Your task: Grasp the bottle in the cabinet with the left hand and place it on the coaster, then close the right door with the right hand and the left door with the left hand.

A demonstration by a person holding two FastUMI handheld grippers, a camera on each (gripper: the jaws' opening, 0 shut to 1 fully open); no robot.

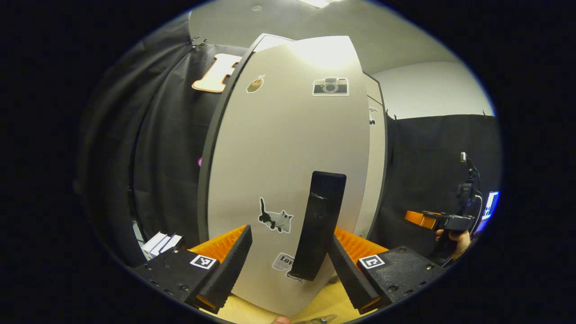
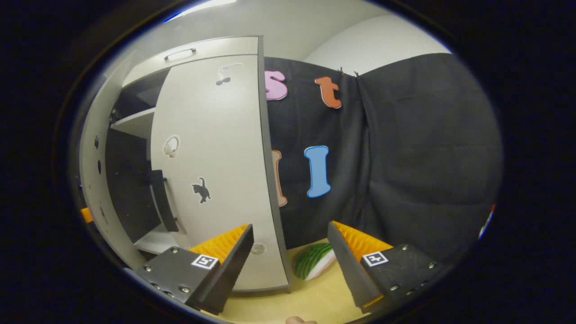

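Left gripper view first: the left gripper [image 1: 290,258] sits at the bottom centre with its jaws spread wide, gripping nothing. The black handle [image 1: 318,225] of the left door [image 1: 288,157] stands up between the fingers, nearer the right one, but I can't tell if either finger actually touches it. The door takes up most of the middle of the frame, pale with stickers on it: a cat [image 1: 274,217] low down, a camera [image 1: 330,86] near the top. Far off at the right edge a hand holds the right gripper [image 1: 416,218].

Right gripper view: the right gripper [image 2: 290,258] is at the bottom centre, also wide open and empty, hovering over the wooden table [image 2: 288,301]. Just past it, the right door [image 2: 211,171] looks almost shut, with a dark gap on its left showing a shelf [image 2: 132,122] inside the cabinet [image 2: 96,148]. A green striped watermelon-looking thing [image 2: 315,266] lies on the table between the fingers, by the door's lower right corner. The bottle and coaster I can't place.
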